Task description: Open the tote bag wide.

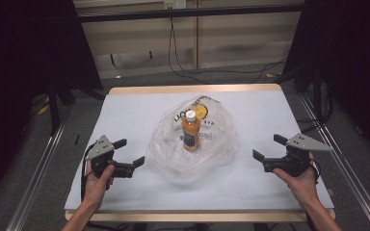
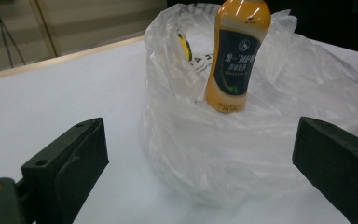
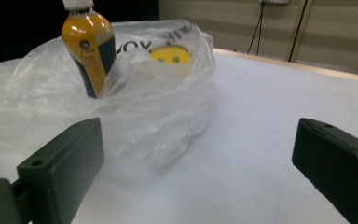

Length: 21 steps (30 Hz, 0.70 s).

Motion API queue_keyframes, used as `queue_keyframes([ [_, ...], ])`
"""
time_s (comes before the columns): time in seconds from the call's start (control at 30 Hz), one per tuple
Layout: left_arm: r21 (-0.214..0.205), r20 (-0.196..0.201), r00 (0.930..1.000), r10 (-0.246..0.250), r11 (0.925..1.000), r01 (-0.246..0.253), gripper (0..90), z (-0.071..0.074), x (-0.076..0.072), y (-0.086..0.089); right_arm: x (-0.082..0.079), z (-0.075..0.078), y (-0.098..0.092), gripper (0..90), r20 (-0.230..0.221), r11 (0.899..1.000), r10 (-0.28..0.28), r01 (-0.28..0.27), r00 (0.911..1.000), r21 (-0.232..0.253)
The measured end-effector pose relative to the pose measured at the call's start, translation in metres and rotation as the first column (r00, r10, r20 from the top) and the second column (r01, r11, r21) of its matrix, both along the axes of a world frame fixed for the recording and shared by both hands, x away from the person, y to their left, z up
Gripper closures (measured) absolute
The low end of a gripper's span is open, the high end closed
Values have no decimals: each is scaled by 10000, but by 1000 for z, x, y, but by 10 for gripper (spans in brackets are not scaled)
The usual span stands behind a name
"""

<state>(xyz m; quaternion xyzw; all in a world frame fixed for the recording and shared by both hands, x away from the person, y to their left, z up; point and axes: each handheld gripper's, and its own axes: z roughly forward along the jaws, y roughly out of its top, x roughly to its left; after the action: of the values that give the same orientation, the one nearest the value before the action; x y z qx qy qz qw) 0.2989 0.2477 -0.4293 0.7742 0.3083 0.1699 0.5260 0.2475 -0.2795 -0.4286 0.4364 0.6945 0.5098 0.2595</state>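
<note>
An orange drink bottle [image 1: 191,131] with a white cap and dark label stands upright in the middle of a crumpled clear plastic bag [image 1: 173,154] on the white table [image 1: 125,110]. The bag bears a yellow smiley print [image 3: 169,56]. My left gripper [image 1: 130,152] rests open just left of the bag, nothing between its jaws. My right gripper [image 1: 269,147] is open to the right of the bag, a little apart from it. The left gripper view has the bottle [image 2: 235,56] and bag [image 2: 270,140] straight ahead; the right gripper view puts the bottle [image 3: 88,46] at upper left.
The table's wooden rim [image 1: 192,89] runs along the far side, with metal rails [image 1: 38,168] at both sides. Cables [image 1: 183,67] lie on the floor beyond, in front of a pale wall. Bare tabletop surrounds the bag.
</note>
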Motion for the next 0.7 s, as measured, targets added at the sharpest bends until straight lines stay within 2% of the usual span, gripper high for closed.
queue_keyframes([
  [0.1,3,104,9998,190,9998,-190,33,-7,-12,3,-10,-4,-4,22,-257,10000,-72,73,9996,22],
  [0.17,218,27,9999,137,9997,-137,33,-9,-17,5,-15,-7,-6,25,-193,9999,-108,109,9998,38],
  [0.27,158,208,9986,492,9986,-496,32,-12,-24,7,-23,-11,-9,22,-356,9995,-262,269,9990,191],
  [0.3,170,298,9976,626,9979,-632,31,-13,-27,8,-27,-13,-10,22,-298,9993,-344,347,9990,103],
  [0.4,153,415,9950,912,9957,-919,26,-17,-34,14,-34,-15,-14,20,-106,9977,-632,635,9979,248],
  [0.47,169,415,9941,998,9948,-1006,25,-19,-36,18,-39,-15,-17,24,12,9968,-754,753,9972,276],
  [0.5,114,461,9925,1128,9935,-1134,25,-19,-38,21,-40,-15,-18,25,-56,9958,-780,782,9969,469],
  [0.53,-59,495,9924,1130,9936,-1129,24,-19,-40,23,-42,-15,-20,25,-85,9952,-878,881,9961,431],
  [0.6,108,711,9901,1208,9925,-1219,18,-20,-43,27,-47,-15,-23,36,-16,9936,-931,930,9957,634],
  [0.63,126,678,9895,1278,9916,-1289,16,-22,-42,28,-48,-15,-25,33,-112,9925,-939,944,9955,775],
  [0.7,159,538,9907,1248,9919,-1258,15,-25,-39,29,-49,-14,-25,33,-48,9924,-1007,1008,9949,710],
])
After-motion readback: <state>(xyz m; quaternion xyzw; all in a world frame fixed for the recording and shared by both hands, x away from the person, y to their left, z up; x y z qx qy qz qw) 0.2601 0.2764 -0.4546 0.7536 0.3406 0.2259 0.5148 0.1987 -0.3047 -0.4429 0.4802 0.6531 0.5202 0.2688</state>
